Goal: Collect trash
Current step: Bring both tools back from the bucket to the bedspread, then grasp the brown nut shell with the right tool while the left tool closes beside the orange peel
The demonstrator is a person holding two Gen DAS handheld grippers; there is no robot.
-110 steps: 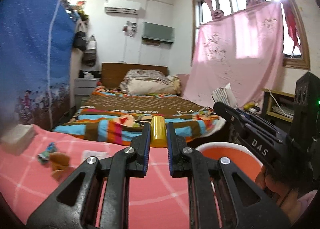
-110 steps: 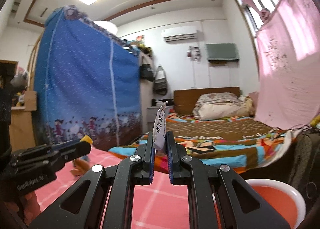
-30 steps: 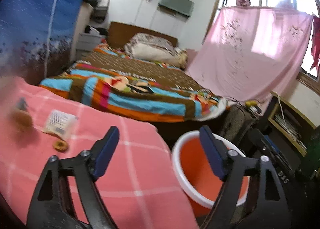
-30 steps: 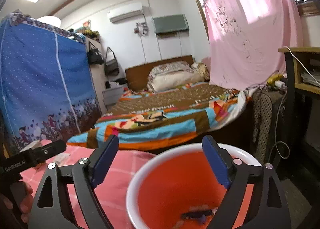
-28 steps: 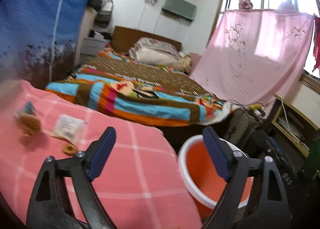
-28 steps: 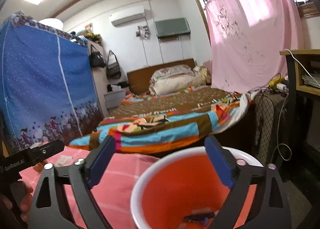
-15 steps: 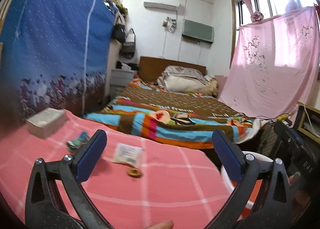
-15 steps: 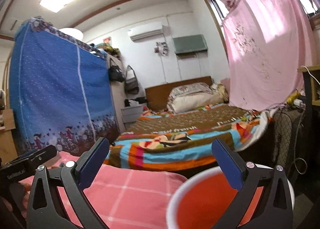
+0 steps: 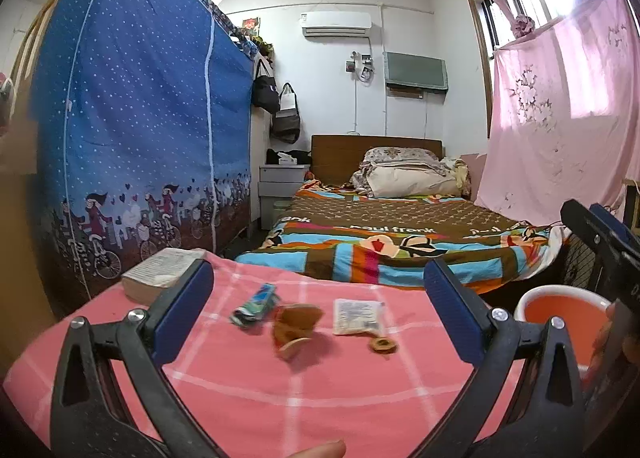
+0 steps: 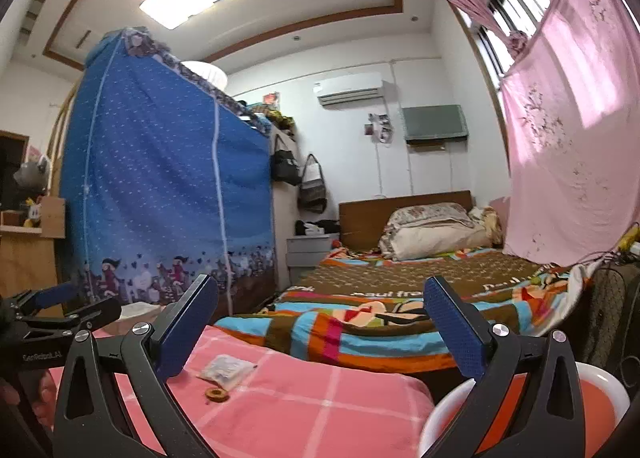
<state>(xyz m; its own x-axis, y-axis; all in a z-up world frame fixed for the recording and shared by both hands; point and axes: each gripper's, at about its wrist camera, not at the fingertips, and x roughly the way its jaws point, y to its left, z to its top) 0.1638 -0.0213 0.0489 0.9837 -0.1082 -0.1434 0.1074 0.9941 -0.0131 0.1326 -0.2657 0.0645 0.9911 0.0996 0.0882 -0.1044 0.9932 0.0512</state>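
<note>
Both grippers have swung away from the orange basin and back over the pink checked cloth (image 9: 304,398), and their jaws, clamped on scraps a few seconds back, now stand wide and empty. Ahead of the left gripper (image 9: 318,298), between its spread fingers, lie a blue-green wrapper (image 9: 256,304), a brown crumpled scrap (image 9: 296,326), a white packet (image 9: 357,311) and a small brown ring (image 9: 383,345), with a book (image 9: 162,269) beyond its left finger. Off the right gripper (image 10: 320,322), the orange basin (image 10: 600,410) sits low behind its right finger, the white packet and ring just inside its left one.
</note>
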